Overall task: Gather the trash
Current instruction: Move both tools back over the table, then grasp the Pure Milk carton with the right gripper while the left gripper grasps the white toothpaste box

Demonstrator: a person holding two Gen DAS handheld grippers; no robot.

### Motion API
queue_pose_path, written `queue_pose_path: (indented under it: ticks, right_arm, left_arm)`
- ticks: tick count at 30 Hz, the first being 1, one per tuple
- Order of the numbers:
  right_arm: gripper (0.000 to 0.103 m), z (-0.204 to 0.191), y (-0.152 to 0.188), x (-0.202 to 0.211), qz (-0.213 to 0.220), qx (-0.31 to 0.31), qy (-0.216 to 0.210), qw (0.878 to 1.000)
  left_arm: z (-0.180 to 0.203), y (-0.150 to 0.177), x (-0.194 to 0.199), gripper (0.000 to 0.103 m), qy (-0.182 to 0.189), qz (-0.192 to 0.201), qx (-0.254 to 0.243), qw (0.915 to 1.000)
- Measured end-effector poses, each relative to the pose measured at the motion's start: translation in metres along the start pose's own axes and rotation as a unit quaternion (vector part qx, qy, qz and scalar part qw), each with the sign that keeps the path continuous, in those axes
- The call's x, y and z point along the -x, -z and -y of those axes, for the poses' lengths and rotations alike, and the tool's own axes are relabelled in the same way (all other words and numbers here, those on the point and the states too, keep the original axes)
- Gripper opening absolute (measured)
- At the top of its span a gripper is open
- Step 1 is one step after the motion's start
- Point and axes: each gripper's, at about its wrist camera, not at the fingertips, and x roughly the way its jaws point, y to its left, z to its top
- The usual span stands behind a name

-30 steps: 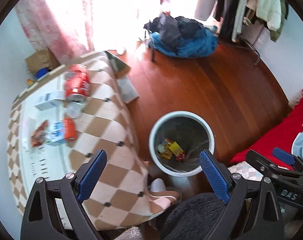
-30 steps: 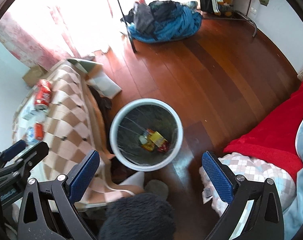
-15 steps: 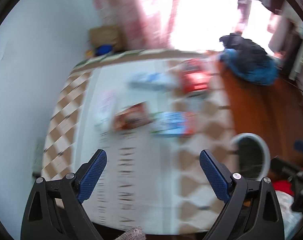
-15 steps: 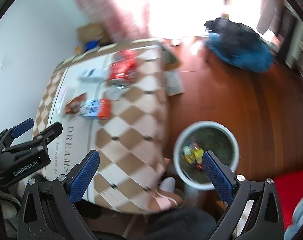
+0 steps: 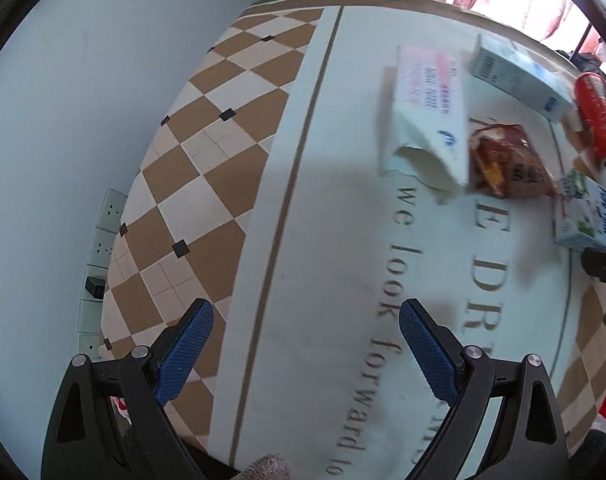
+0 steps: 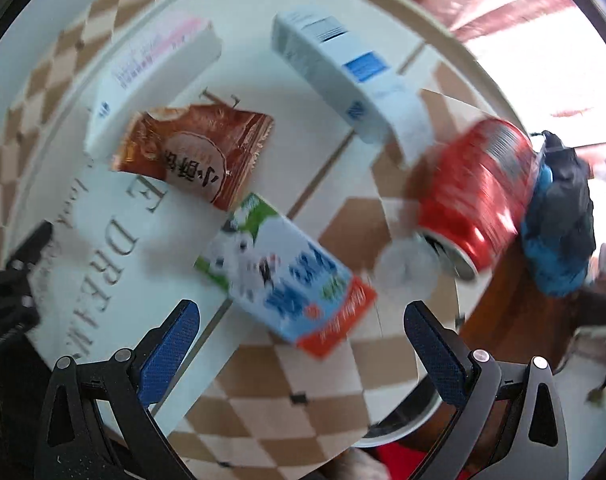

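Trash lies on a table with a checked cloth. In the right wrist view a milk carton lies just ahead of my open, empty right gripper. Beyond it are a brown snack wrapper, a red can on its side, a white-blue box and a pink-white box. My left gripper is open and empty over the bare printed cloth, with the pink-white box, wrapper, carton and can far to its right.
A round clear lid lies by the can's mouth. The bin's white rim shows under the table's edge at the lower right. A blue-black clothes heap lies on the wooden floor. Wall sockets sit left of the table.
Both grippers have swung left from over the bin to over the table. The right one has come down close to the milk carton. Both stay open.
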Motion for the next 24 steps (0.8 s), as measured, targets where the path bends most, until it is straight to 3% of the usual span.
queue_pose_path:
  ticks: [2, 5, 6, 8, 11, 12, 14, 17, 22, 24]
  right_arm:
    - [0.101, 0.000, -0.005, -0.008, -0.010, -0.002, -0.003, 1.000]
    - [0.071, 0.015, -0.004, -0.014, -0.014, -0.064, -0.056, 0.996]
    - [0.069, 0.023, -0.001, -0.014, -0.014, -0.103, -0.083, 0.991]
    - [0.069, 0.039, 0.009, -0.013, -0.007, -0.173, -0.127, 0.977]
    - [0.068, 0.060, 0.032, -0.015, 0.000, -0.284, -0.195, 0.939]
    - [0.068, 0.066, 0.041, -0.016, 0.008, -0.321, -0.222, 0.921]
    - [0.070, 0.072, 0.048, -0.016, 0.017, -0.345, -0.240, 0.907]
    - [0.074, 0.075, 0.049, -0.011, 0.030, -0.348, -0.225, 0.910]
    - [0.074, 0.063, 0.053, -0.008, 0.032, -0.320, -0.189, 0.928]
    - [0.074, 0.054, 0.050, -0.010, 0.030, -0.312, -0.184, 0.932]
  left_arm:
    - [-0.005, -0.003, -0.001, 0.095, 0.005, 0.001, 0.000, 1.0000]
    - [-0.010, -0.010, 0.007, 0.095, 0.011, 0.012, -0.005, 0.9999]
    - [-0.011, -0.014, 0.009, 0.095, 0.013, 0.017, -0.006, 0.9998]
    - [-0.013, -0.027, 0.017, 0.095, 0.023, 0.026, -0.008, 0.9994]
    - [-0.006, -0.057, 0.020, 0.095, 0.045, 0.033, -0.010, 0.9984]
    - [-0.002, -0.066, 0.022, 0.095, 0.052, 0.033, -0.011, 0.9980]
    - [0.010, -0.087, 0.017, 0.095, 0.068, 0.025, -0.029, 0.9970]
    - [0.028, -0.111, 0.001, 0.094, 0.085, 0.001, -0.057, 0.9947]
    - [0.061, -0.128, -0.010, 0.092, 0.103, -0.010, -0.090, 0.9906]
    - [0.068, -0.133, -0.015, 0.060, 0.096, -0.009, -0.099, 0.9904]
